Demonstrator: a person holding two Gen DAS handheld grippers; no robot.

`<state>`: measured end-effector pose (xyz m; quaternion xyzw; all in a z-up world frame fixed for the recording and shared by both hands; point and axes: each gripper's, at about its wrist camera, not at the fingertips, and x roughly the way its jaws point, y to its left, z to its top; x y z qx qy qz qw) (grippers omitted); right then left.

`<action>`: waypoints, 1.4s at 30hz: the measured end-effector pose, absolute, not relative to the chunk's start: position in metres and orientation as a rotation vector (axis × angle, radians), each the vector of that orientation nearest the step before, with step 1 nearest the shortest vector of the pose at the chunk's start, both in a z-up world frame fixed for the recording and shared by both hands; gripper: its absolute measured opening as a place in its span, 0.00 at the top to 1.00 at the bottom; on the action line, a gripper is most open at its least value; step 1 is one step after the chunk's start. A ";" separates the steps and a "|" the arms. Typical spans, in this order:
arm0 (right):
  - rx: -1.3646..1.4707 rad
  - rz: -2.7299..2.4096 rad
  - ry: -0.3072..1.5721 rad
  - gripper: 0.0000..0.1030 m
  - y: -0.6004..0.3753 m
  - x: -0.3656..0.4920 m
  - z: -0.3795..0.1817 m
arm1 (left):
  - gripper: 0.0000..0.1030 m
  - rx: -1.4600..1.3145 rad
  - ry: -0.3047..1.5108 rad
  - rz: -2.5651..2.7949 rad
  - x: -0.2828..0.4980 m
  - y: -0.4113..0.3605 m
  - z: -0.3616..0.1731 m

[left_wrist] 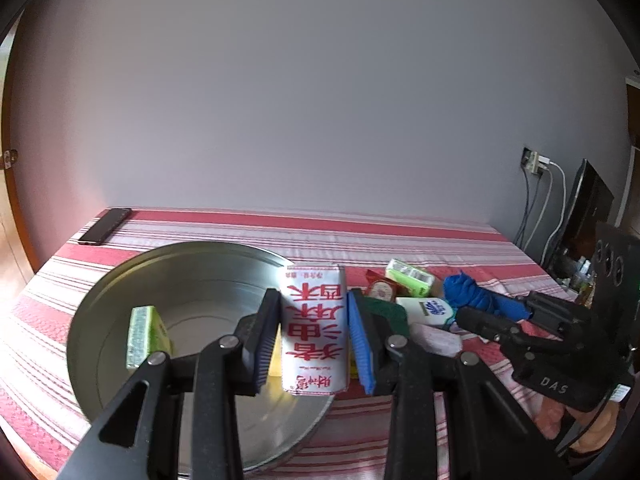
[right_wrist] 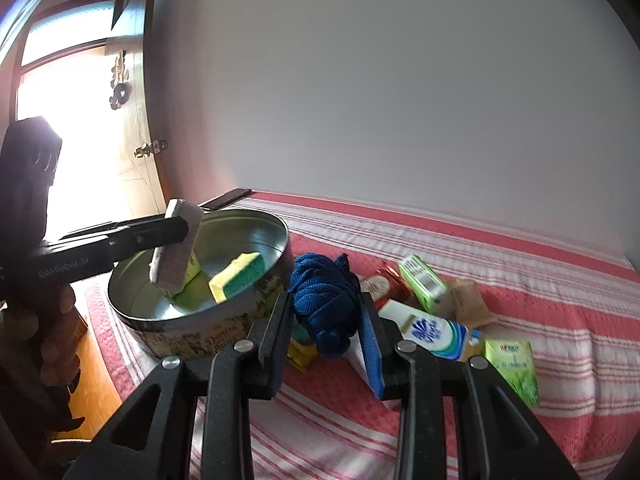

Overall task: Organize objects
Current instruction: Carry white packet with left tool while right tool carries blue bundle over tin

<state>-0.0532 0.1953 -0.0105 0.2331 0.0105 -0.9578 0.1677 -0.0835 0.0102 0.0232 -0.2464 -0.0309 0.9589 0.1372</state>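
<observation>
Nearest, the left gripper (left_wrist: 314, 336) is clamped on a white packet with red characters (left_wrist: 313, 326), held above the near rim of the round metal tin (left_wrist: 104, 300), while the right gripper (right_wrist: 326, 322) is closed on a blue knitted bundle (right_wrist: 324, 300) just beside the tin's outer wall. Inside the tin lie a yellow-green sponge (right_wrist: 240, 276) and a green box (left_wrist: 146, 336). Beyond, on the red-and-white striped cloth (left_wrist: 400, 240), lie a tissue pack (right_wrist: 432, 330) and other small packets; a dark phone (left_wrist: 105, 226) rests at the far edge.

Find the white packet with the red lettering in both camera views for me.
Left wrist view: white packet at centre, clamped upright between the left gripper jaws, over the round tin.
Right wrist view: the packet at left, above that tin.
Shared landmark: the black phone.
</observation>
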 end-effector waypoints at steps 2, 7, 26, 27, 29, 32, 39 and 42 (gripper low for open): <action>0.660 -2.721 0.045 0.66 0.189 -0.055 -0.008 | 0.68 -0.712 -0.086 2.788 -0.084 0.008 0.022; 0.665 -2.711 0.074 0.66 0.174 -0.061 -0.004 | 0.68 -0.713 -0.075 2.817 -0.086 0.000 0.020; 0.681 -2.653 0.157 0.66 0.127 -0.089 0.000 | 0.68 -0.759 -0.083 2.890 -0.105 -0.034 0.008; 0.682 -2.650 0.161 0.66 0.124 -0.090 0.000 | 0.68 -0.765 -0.085 2.895 -0.106 -0.035 0.008; 0.686 -2.643 0.170 0.66 0.120 -0.093 0.000 | 0.68 -0.771 -0.084 2.902 -0.108 -0.038 0.006; 0.695 -2.634 0.171 0.66 0.112 -0.097 0.001 | 0.68 -0.784 -0.082 2.913 -0.110 -0.041 0.005; 0.705 -2.616 0.197 0.66 0.098 -0.109 -0.001 | 0.68 -0.812 -0.075 2.934 -0.117 -0.054 -0.001; 0.708 -2.608 0.211 0.66 0.093 -0.115 -0.001 | 0.68 -0.819 -0.071 2.944 -0.121 -0.061 -0.002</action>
